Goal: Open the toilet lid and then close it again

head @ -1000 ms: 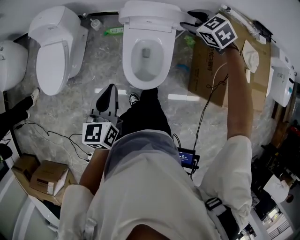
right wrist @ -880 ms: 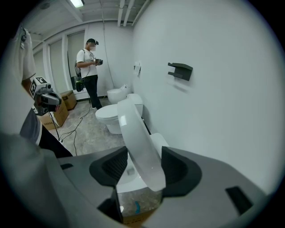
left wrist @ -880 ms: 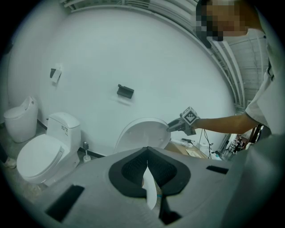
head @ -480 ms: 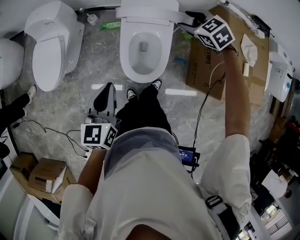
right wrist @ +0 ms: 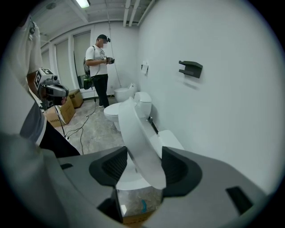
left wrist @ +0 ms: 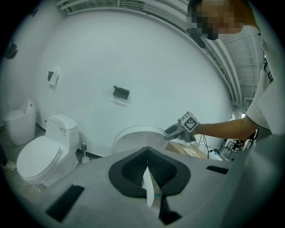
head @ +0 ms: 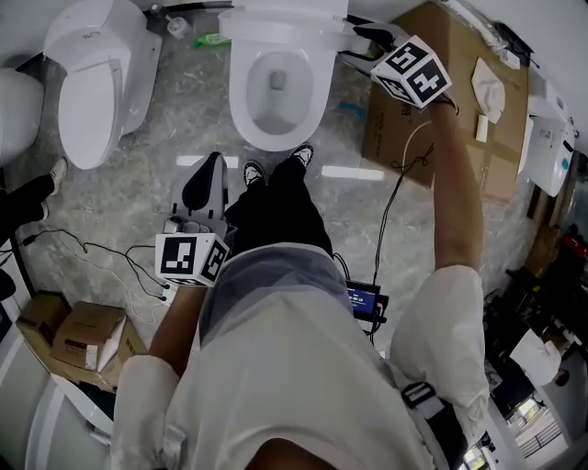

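Head view: toilet lid (head: 287,13) stands raised over open bowl (head: 276,87); right hand-held gripper (head: 356,39) at lid's right edge; left hand-held gripper (head: 206,174) low beside person's leg (head: 276,211), well apart from toilet.

Left gripper view: jaws all but pressed together, nothing held.

Right gripper view: jaws wide, pinching lid rim.

Lid likely stiff, light, glossy-slick hinged plastic; best held at rim near free end, lowered gently.

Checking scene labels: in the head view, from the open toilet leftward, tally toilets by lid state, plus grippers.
Lid-up toilet: 1
Lid-down toilets: 2
Grippers: 2, the left gripper and the right gripper
Total: 5
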A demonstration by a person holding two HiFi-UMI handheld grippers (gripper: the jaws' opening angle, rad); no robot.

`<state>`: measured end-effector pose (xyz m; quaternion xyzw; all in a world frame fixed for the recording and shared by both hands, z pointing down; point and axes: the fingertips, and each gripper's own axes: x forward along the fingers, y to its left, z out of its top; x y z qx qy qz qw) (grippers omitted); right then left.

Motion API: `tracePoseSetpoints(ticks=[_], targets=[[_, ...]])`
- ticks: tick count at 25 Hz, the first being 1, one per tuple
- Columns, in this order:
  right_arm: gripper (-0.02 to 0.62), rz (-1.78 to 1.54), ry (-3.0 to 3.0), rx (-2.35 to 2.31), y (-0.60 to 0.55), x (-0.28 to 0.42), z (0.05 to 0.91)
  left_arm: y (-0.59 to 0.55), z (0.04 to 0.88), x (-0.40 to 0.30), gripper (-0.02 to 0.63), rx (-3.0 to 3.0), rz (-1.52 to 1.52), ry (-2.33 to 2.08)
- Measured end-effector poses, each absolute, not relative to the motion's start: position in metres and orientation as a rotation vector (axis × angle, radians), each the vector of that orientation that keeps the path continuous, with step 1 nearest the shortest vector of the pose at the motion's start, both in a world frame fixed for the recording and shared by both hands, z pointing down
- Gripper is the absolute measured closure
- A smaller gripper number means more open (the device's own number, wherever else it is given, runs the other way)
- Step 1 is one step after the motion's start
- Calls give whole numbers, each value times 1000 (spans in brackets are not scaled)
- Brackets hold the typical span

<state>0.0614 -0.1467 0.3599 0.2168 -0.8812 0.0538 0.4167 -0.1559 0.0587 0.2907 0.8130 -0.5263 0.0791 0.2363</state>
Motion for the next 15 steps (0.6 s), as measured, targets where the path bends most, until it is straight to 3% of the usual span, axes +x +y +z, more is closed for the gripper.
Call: tracePoseSetpoints(ticks=[15], targets=[[362, 138, -2187, 500, -108, 57, 388, 76, 302, -156, 598, 2216, 232, -1421]])
